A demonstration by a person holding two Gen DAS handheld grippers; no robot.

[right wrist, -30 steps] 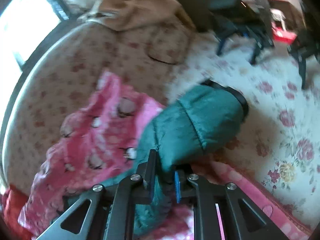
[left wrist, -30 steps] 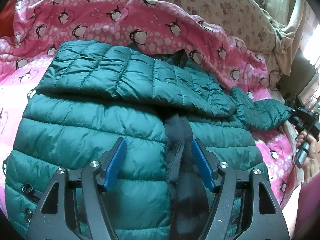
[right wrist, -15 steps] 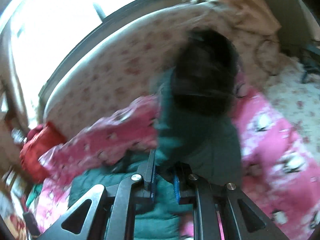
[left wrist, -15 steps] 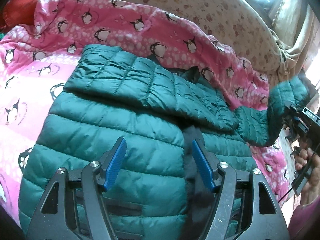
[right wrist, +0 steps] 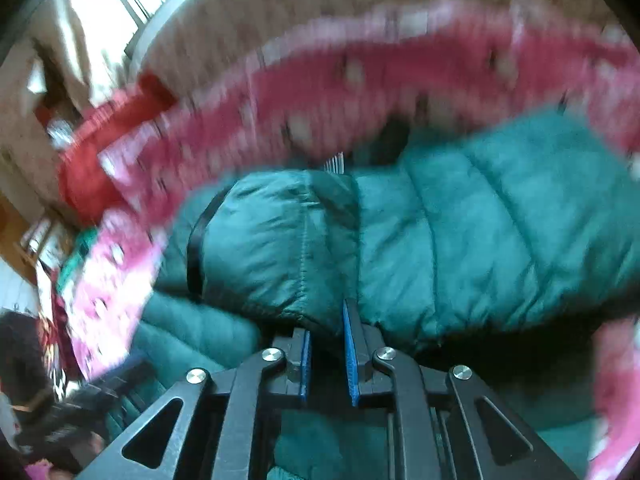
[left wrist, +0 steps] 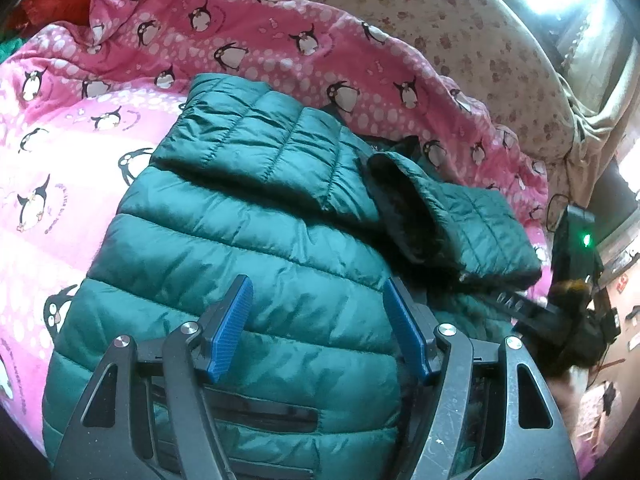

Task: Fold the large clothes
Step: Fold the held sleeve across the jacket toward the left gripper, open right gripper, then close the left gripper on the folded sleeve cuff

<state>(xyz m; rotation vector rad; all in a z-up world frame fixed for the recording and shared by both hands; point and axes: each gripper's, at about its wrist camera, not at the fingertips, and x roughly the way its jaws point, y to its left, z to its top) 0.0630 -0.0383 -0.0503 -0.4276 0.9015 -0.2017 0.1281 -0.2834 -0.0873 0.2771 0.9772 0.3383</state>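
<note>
A dark green quilted puffer jacket (left wrist: 248,248) lies on a pink penguin-print blanket (left wrist: 280,40). One sleeve (left wrist: 256,136) is folded across its chest. My left gripper (left wrist: 316,320) is open and empty, just above the jacket's lower front. My right gripper (right wrist: 326,344) is shut on the other sleeve (right wrist: 280,248) and holds it over the jacket's body; in the left wrist view that sleeve (left wrist: 460,212) lies across the jacket's right side, cuff opening toward the collar, with the right gripper (left wrist: 520,304) at its outer end. The right wrist view is motion-blurred.
A floral cushioned headboard (left wrist: 440,12) curves behind the blanket, with beige cloth (left wrist: 600,112) at the right. A red fabric (right wrist: 92,152) lies at the far left corner. The bed edge and room clutter are on the right (left wrist: 612,320).
My right gripper has swung the sleeve up from the bed's right edge and over onto the jacket's body. My left gripper has shifted toward the jacket's left side and stayed open.
</note>
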